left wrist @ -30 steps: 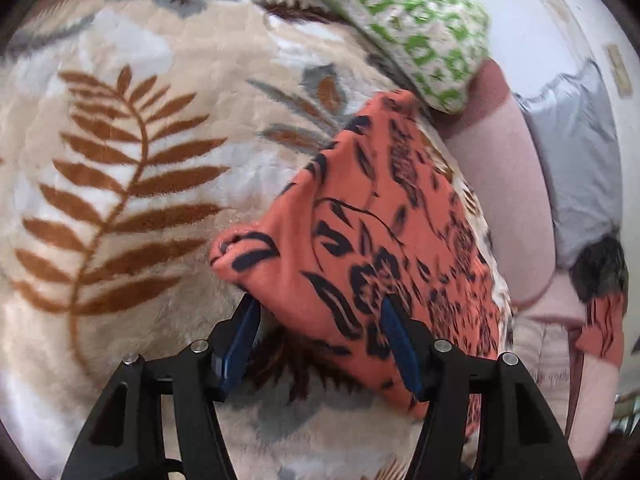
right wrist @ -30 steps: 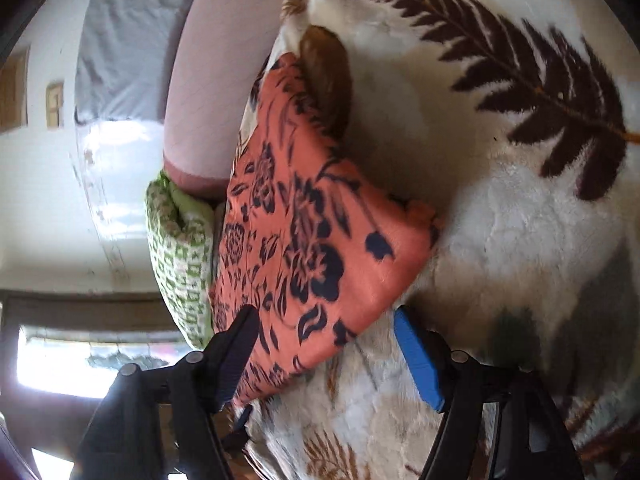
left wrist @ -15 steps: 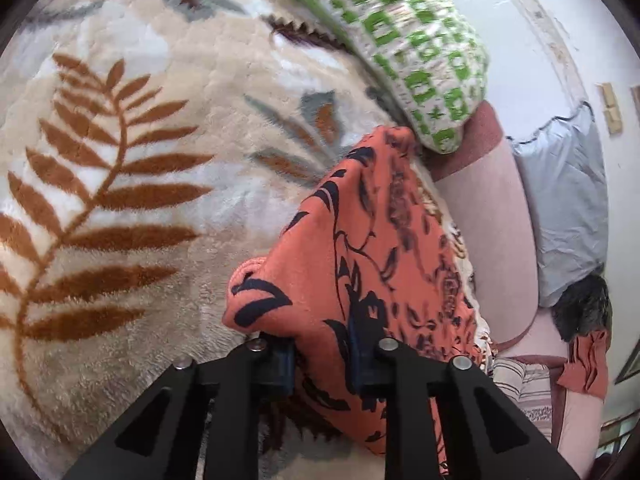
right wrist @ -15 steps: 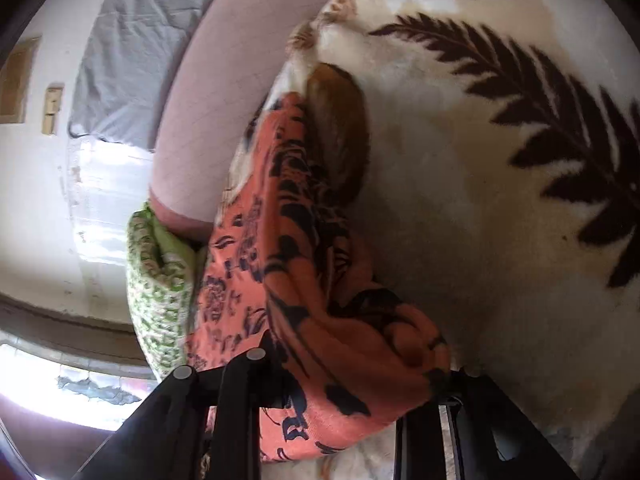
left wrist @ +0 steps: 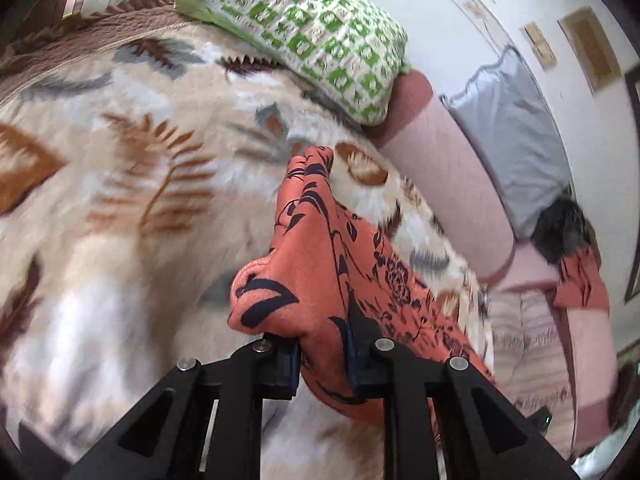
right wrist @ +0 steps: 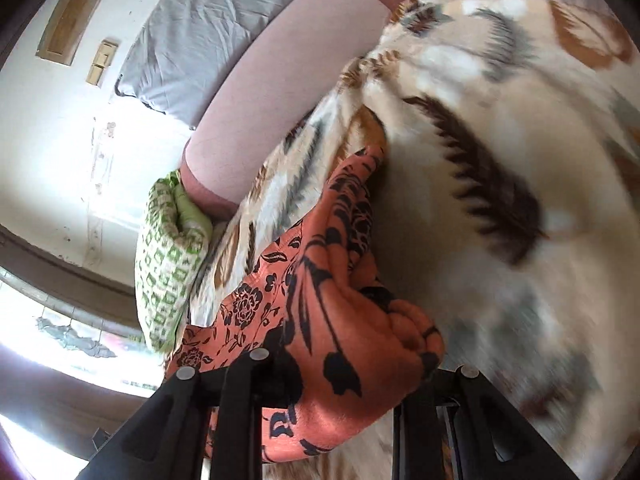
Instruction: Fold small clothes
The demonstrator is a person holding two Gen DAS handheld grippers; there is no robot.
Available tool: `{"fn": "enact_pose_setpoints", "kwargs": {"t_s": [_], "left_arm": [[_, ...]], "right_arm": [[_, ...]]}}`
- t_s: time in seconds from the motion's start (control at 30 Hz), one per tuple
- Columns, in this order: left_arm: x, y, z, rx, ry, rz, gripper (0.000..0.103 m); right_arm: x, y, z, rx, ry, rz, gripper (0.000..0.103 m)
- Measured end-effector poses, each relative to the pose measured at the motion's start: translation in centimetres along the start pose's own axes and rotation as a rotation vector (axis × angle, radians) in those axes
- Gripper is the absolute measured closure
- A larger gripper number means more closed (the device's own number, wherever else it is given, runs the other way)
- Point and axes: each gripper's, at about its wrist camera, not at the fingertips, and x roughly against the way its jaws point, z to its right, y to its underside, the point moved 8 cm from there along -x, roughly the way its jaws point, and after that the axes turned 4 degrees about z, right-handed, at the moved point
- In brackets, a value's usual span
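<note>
Both jaws have just closed: left gripper (left wrist: 322, 354) and right gripper (right wrist: 344, 376) each clamp a near corner of the orange cloth (left wrist: 340, 264), now raised off the blanket (left wrist: 120, 200), its far end still resting near the blanket's edge. Judged: a fold begins. Only the left view shows more orange cloth (left wrist: 580, 280) beyond the bolster (left wrist: 452, 184).

A second ago both grippers stood open around corners of the orange floral cloth (left wrist: 320, 264) lying flat on the leaf-patterned blanket (left wrist: 120, 208). Since then the left gripper (left wrist: 323, 354) has closed its jaws on one bunched corner, and the right gripper (right wrist: 352, 376) has closed on another. The pinched edge has come up off the blanket, and only the cloth's far end lies on the blanket.
</note>
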Motion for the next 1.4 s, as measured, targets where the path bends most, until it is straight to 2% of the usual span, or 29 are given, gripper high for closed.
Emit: {"fn": "enact_pose_setpoints", "kwargs": {"t_s": [0.2, 0.33, 0.43, 0.47, 0.5, 0.53, 0.57, 0.63, 0.7, 0.77, 0.87, 0.9, 0.93, 1.03, 1.1, 1.13, 1.2, 1.3, 1.4], "left_arm": [[1.4, 5.2, -3.3, 0.0, -0.088, -0.06, 0.085], [1.1, 5.8, -3.8, -0.006, -0.122, -0.067, 0.085], [0.7, 5.8, -4.0, -0.01, -0.141, -0.075, 0.08], [0.6, 6.0, -4.1, -0.012, -0.151, -0.081, 0.078], [0.6, 6.1, -4.3, -0.014, -0.165, -0.091, 0.076], [0.8, 6.2, -4.4, -0.017, -0.175, -0.097, 0.074], [1.0, 6.3, -4.6, -0.019, -0.182, -0.099, 0.068], [1.8, 6.5, -4.8, -0.038, -0.197, -0.099, 0.065], [2.9, 6.6, -4.9, -0.064, -0.218, -0.098, 0.058], [4.2, 6.5, -4.9, -0.09, -0.226, -0.078, 0.056], [6.3, 5.6, -4.0, -0.154, -0.259, -0.012, 0.054], [7.1, 5.0, -3.0, -0.2, -0.264, 0.033, 0.053], [7.5, 4.5, -2.1, -0.233, -0.264, 0.06, 0.053], [8.6, 3.4, 2.6, -0.378, -0.224, 0.159, 0.037], [8.4, 3.5, 5.5, -0.48, -0.206, 0.197, 0.025], [8.0, 3.8, 6.6, -0.516, -0.198, 0.198, 0.023], [6.4, 5.1, 7.9, -0.551, -0.185, 0.149, 0.022], [3.9, 7.0, 8.2, -0.518, -0.158, 0.058, 0.022], [2.0, 7.8, 8.4, -0.541, -0.193, 0.04, 0.022]], "right_arm": [[2.5, 4.5, 4.3, -0.058, 0.04, -0.089, 0.079], [2.1, 5.7, 5.9, -0.042, 0.074, -0.146, 0.079], [2.1, 6.1, 7.2, -0.126, 0.089, -0.215, 0.07], [2.6, 6.2, 7.4, -0.135, 0.106, -0.219, 0.057], [3.2, 5.9, 7.5, -0.134, 0.113, -0.212, 0.043], [3.9, 5.6, 7.2, -0.123, 0.115, -0.195, 0.042], [4.9, 5.0, 6.9, -0.095, 0.121, -0.171, 0.042], [6.8, 3.7, 6.4, -0.044, 0.14, -0.128, 0.042], [9.7, 2.1, 6.1, 0.007, 0.175, -0.045, 0.041], [11.7, 0.6, 5.4, 0.043, 0.195, 0.021, 0.041], [13.6, -0.8, 3.2, 0.099, 0.153, 0.082, 0.041], [13.9, -0.9, 1.9, 0.135, 0.126, 0.094, 0.041], [13.6, -0.9, 0.4, 0.165, 0.108, 0.103, 0.041], [12.6, 0.6, -3.5, 0.262, 0.039, 0.08, 0.041], [11.8, 2.3, -5.5, 0.317, -0.012, 0.049, 0.041], [10.9, 3.1, -6.5, 0.343, -0.027, 0.034, 0.041], [9.3, 5.5, -7.6, 0.393, -0.04, -0.011, 0.041], [7.0, 7.7, -7.7, 0.405, -0.052, -0.079, 0.041], [4.8, 9.0, -7.3, 0.401, -0.04, -0.126, 0.041]]}}
